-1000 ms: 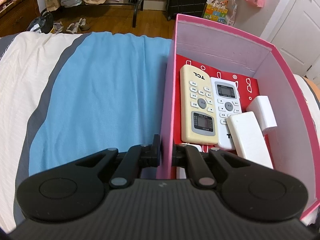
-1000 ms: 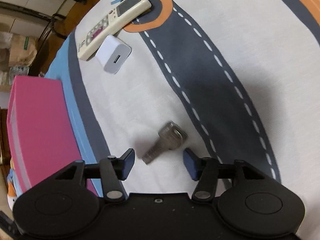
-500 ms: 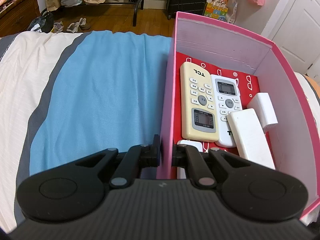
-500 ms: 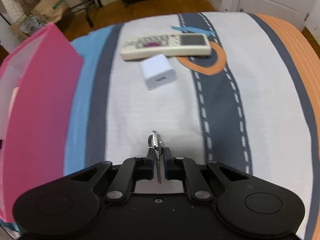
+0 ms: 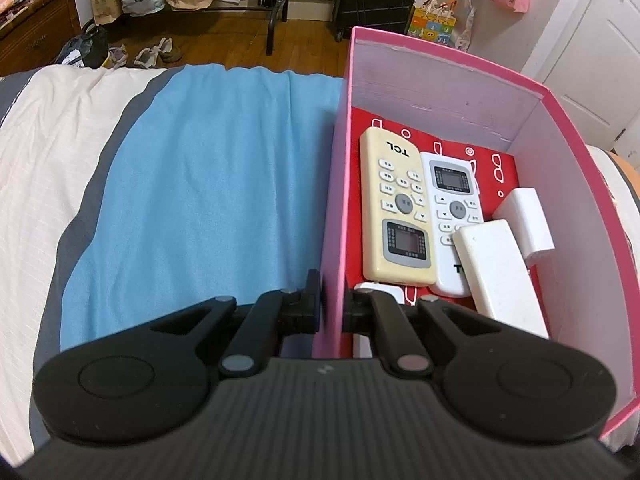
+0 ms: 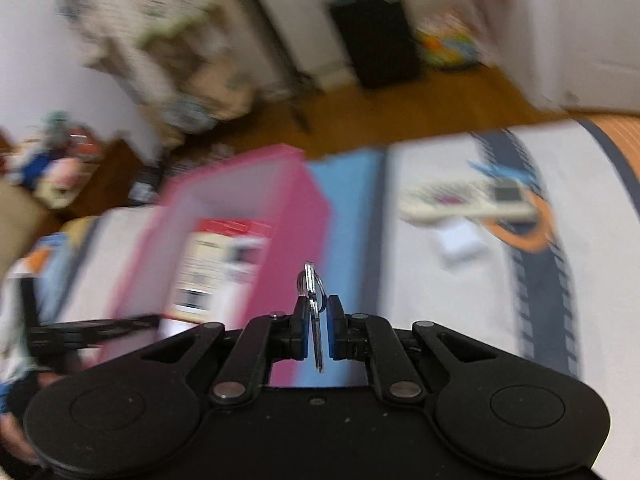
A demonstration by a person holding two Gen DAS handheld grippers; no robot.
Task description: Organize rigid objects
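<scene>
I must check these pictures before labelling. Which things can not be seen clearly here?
- Small white item in the pink box, left wrist view: hidden behind a gripper finger.
- Remote and white block on the bed, right wrist view: motion blur.
- Key in right gripper: seen edge-on.

Right wrist view motion-blurred; left wrist view sharp but partly blocked by its own gripper

Right: pink box point(image 6: 224, 216) smeared, contents inside unreadable; remote point(image 6: 468, 204) and white adapter point(image 6: 460, 240) on the bed's far side are streaks, buttons illegible; room behind all blur; left gripper point(image 6: 80, 332) only a dark smear at the left picture edge. Key point(image 6: 316, 320) sharp, mid-blade hidden between pads. Left: left gripper point(image 5: 334, 308) body covers the box's near end; small white item point(image 5: 380, 292) mostly hidden behind the finger, identity unclear; white remote point(image 5: 454, 216) lower part under a white block point(image 5: 500, 272), logo cut to one letter; box's right wall runs off frame at the bottom corner
</scene>
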